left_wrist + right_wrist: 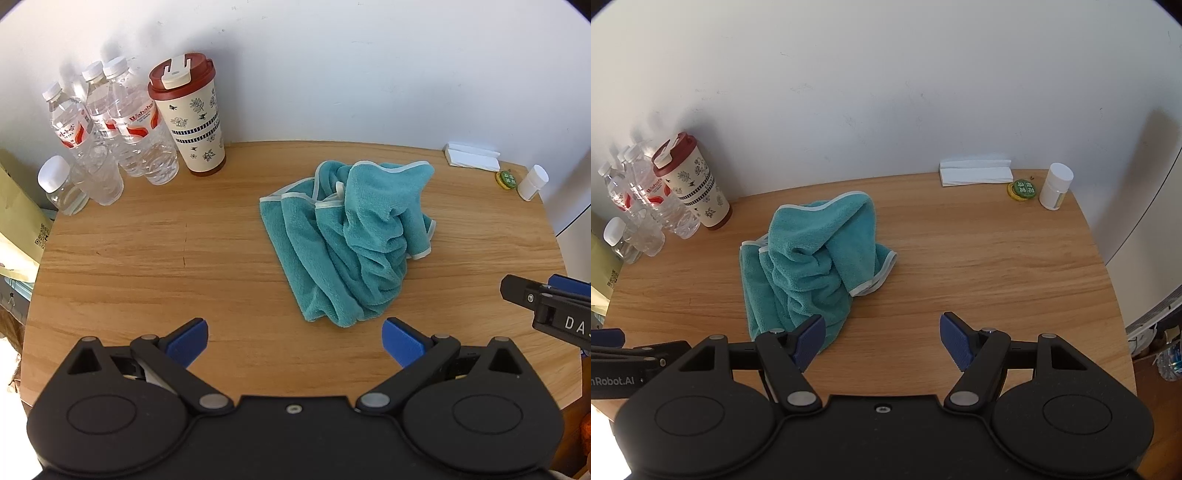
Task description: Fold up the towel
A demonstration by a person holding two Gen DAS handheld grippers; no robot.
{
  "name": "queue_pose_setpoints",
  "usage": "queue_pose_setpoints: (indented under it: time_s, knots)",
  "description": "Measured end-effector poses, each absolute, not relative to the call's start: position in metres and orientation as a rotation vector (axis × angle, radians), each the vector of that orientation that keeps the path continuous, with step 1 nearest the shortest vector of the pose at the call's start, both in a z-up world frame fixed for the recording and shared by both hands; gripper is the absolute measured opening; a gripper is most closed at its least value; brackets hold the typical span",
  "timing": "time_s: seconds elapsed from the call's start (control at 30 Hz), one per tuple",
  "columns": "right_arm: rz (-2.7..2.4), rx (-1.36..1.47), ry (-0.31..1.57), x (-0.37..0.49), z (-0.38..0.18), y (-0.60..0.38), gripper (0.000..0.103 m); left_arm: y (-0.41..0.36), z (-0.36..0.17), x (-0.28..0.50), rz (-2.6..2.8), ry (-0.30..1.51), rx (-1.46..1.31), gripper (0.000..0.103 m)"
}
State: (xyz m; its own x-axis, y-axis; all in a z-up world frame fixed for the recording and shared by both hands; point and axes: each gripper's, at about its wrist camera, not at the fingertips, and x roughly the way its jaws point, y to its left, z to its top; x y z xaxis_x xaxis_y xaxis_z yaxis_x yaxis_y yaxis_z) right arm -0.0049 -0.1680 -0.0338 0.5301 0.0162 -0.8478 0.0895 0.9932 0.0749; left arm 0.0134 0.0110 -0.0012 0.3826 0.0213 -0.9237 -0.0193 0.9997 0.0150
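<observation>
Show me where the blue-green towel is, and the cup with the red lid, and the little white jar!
towel point(347, 236), left wrist view, on its crumpled middle folds.
cup with the red lid point(195, 122), left wrist view, on its flowered side wall.
little white jar point(1055, 188), right wrist view, on its body below the cap.

A lived-in room of a home — a wooden surface against a plain white wall. Ahead-left of the left gripper stand water bottles and a flowered travel cup; far right, folded tissues and a small white pill bottle — household clutter.
</observation>
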Motion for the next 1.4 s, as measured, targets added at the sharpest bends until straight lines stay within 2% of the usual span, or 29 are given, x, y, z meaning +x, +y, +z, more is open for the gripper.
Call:
queue_pose_setpoints:
  time_s: [0.57, 0.83, 0.93, 1.13, 1.2, 1.23, 1.27, 1.33, 1.4]
  knots:
    - [0.156, -0.085, 0.884, 0.059, -0.044, -0.164, 0.073, 0.037, -0.033, 0.047, 0.076, 1.255, -0.040, 0.102]
    - [0.189, -0.136, 0.883, 0.109, -0.058, -0.166, 0.070, 0.048, -0.055, 0.064, 0.102, 1.308, -0.082, 0.102]
    - [0.209, -0.128, 0.916, 0.121, -0.067, -0.165, 0.065, 0.052, -0.062, 0.070, 0.117, 1.322, -0.094, 0.102]
    - [0.250, -0.104, 0.985, 0.146, -0.084, -0.164, 0.064, 0.060, -0.077, 0.083, 0.147, 1.349, -0.119, 0.102]
    - [0.263, -0.096, 1.009, 0.155, -0.090, -0.164, 0.051, 0.062, -0.082, 0.087, 0.157, 1.358, -0.127, 0.102]
    - [0.270, -0.092, 1.020, 0.159, -0.093, -0.164, 0.030, 0.064, -0.084, 0.089, 0.162, 1.362, -0.131, 0.102]
    - [0.277, -0.088, 1.032, 0.163, -0.096, -0.163, 0.022, 0.065, -0.087, 0.091, 0.167, 1.367, -0.136, 0.102]
    - [0.290, -0.080, 1.055, 0.171, -0.102, -0.163, 0.022, 0.073, -0.091, 0.102, 0.176, 1.376, -0.149, 0.102]
    - [0.315, -0.052, 1.053, 0.170, -0.102, -0.166, 0.014, 0.074, -0.093, 0.102, 0.181, 1.381, -0.162, 0.102]
